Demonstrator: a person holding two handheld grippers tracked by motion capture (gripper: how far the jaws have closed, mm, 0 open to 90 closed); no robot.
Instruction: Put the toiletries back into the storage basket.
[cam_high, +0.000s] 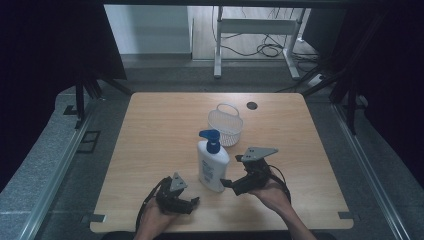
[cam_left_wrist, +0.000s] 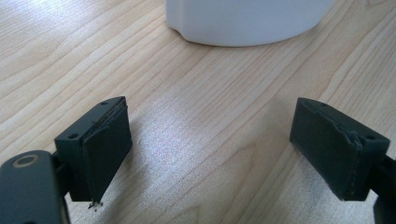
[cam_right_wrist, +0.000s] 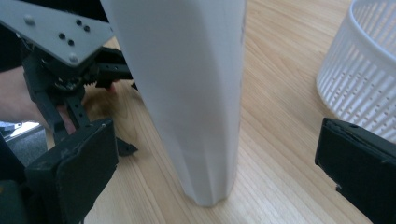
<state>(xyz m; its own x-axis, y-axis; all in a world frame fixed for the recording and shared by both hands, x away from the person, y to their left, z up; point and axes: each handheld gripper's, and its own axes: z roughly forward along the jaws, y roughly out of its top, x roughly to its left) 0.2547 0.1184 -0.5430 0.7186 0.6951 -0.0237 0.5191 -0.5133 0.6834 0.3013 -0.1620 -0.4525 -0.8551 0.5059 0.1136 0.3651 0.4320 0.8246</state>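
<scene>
A white pump bottle (cam_high: 212, 162) with a blue pump head stands upright near the table's front middle. My right gripper (cam_high: 231, 185) is at its right side, low by the base. In the right gripper view the bottle's body (cam_right_wrist: 187, 93) stands between the two wide-apart jaws of this open gripper (cam_right_wrist: 219, 156), touching neither pad. My left gripper (cam_high: 192, 202) lies low on the table to the bottle's front left. It is open (cam_left_wrist: 212, 135) with bare wood between its pads, and the bottle's base (cam_left_wrist: 247, 21) sits a short way ahead. A white perforated basket (cam_high: 225, 124) stands just behind the bottle.
The basket's wall (cam_right_wrist: 364, 74) is close on the right in the right gripper view, and the left gripper (cam_right_wrist: 70, 70) shows beyond the bottle at left. A dark cable hole (cam_high: 252, 105) sits at the table's far side. Bare wooden tabletop (cam_high: 150, 140) spreads left.
</scene>
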